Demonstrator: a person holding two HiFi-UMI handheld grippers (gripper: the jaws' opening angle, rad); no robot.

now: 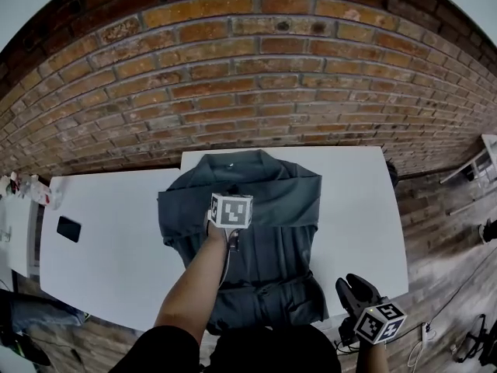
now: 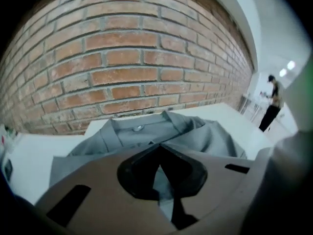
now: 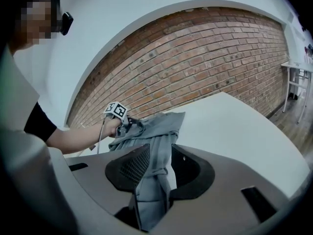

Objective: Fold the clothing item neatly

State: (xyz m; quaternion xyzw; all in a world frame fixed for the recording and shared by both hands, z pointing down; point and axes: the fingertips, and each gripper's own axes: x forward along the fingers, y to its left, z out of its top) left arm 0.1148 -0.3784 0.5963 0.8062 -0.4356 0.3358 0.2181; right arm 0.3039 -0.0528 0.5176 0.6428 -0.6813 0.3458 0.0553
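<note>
Working on a grey garment (image 1: 272,200) spread out on the white table (image 1: 109,247), collar end up by the brick wall (image 1: 233,68). Pinching a small bit of cloth near its middle with the left gripper (image 2: 160,148), jaws pressed together. Squeezing a thick fold at the bottom right corner with the right gripper (image 3: 161,150), down by the near table edge, jaws closed partway on the cloth.

Probably getting ready to fold one part over another.

Careful with that tiny pinch on the left: easy to lose the cloth when pulling. Careful not to tug the two ends apart too hard: likely to drag the whole thing and mess up the side flaps lying folded in. Careful at the near edge too: easy to let the bottom end hang off and slide toward the wooden floor (image 1: 443,270).

Lots of bare table to the left and to the right for moving. Only a small black flat thing (image 1: 68,228) far off on the left, well apart. Not much room at the top, so close to the wall. None to spare at the near edge.
</note>
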